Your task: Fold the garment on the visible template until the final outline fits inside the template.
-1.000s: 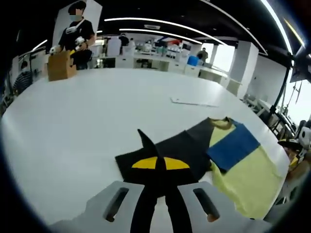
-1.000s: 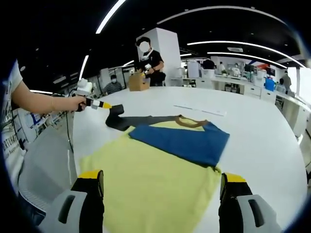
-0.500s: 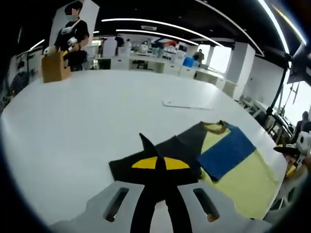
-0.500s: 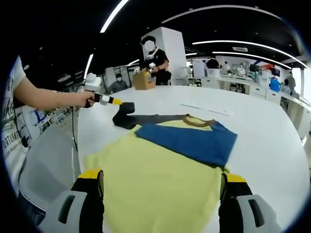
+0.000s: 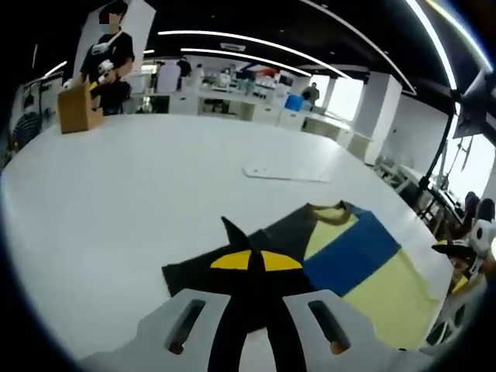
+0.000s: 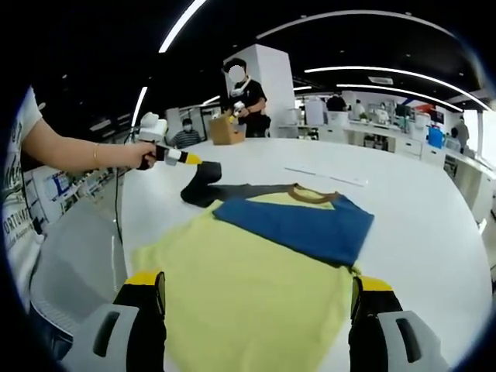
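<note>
A yellow garment (image 6: 256,271) lies flat on the white table (image 6: 418,209). Its blue sleeve (image 6: 298,225) is folded across the chest, below the brown collar (image 6: 310,194). My left gripper (image 5: 256,262) is shut on the black sleeve (image 5: 287,232), with a point of cloth sticking up between its yellow-tipped jaws. The right gripper view shows that left gripper (image 6: 186,157) in a person's hand, pinching the black sleeve (image 6: 203,186) just above the table. At the garment's near hem my right gripper (image 6: 256,291) stands open, holding nothing, one jaw to each side.
A flat white sheet (image 5: 287,174) lies on the table beyond the garment. At the far end a person stands by a cardboard box (image 5: 77,108). The table's edge (image 6: 124,232) runs close to the garment's left side, with a grey chair below it.
My left gripper, still shut on the black sleeve, has shifted slightly along the table, and the sleeve has moved with it. The right gripper stays open at the hem.
</note>
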